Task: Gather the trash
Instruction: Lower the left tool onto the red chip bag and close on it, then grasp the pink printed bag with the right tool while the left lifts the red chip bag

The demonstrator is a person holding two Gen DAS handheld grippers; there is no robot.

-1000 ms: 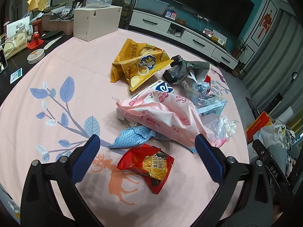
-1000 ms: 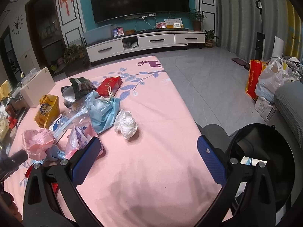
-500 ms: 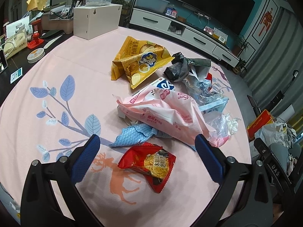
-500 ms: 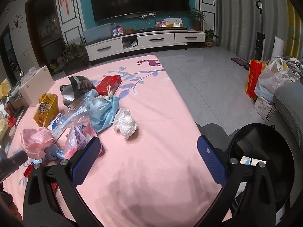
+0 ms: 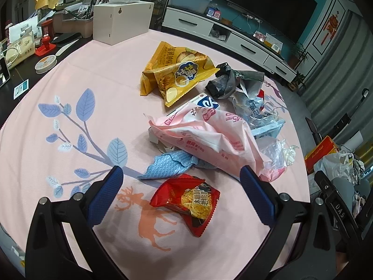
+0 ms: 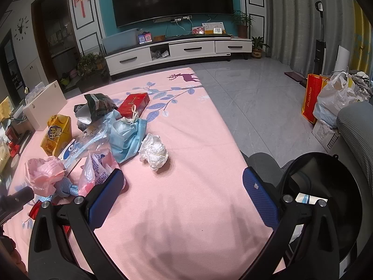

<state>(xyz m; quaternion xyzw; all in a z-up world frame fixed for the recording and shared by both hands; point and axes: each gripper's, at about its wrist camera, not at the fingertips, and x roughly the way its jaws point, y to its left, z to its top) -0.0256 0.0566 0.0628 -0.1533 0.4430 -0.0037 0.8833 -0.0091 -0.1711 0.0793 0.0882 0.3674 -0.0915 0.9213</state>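
Note:
A pile of trash lies on the pink tablecloth point(image 5: 70, 107). In the left wrist view a red snack packet point(image 5: 186, 198) lies nearest, between my open left gripper's point(image 5: 181, 177) fingers and just beyond them. Behind it are a blue cloth scrap point(image 5: 167, 165), a pink wrapper point(image 5: 209, 135), a yellow chip bag point(image 5: 177, 70) and a dark crumpled bag point(image 5: 223, 81). My right gripper point(image 6: 181, 175) is open and empty above the cloth. A crumpled white tissue point(image 6: 153, 151), a blue face mask point(image 6: 128, 135) and a red box point(image 6: 134, 103) lie ahead of it.
A black trash bin point(image 6: 326, 200) stands off the table's right edge, behind my right finger. A white box point(image 5: 121, 21) and desk clutter sit at the table's far left. Bags point(image 6: 333, 100) stand on the grey floor. A TV cabinet point(image 6: 177, 51) lines the far wall.
My left gripper has edged forward and slightly lower toward the red snack packet. The right gripper has shifted a little forward. Nothing was grasped.

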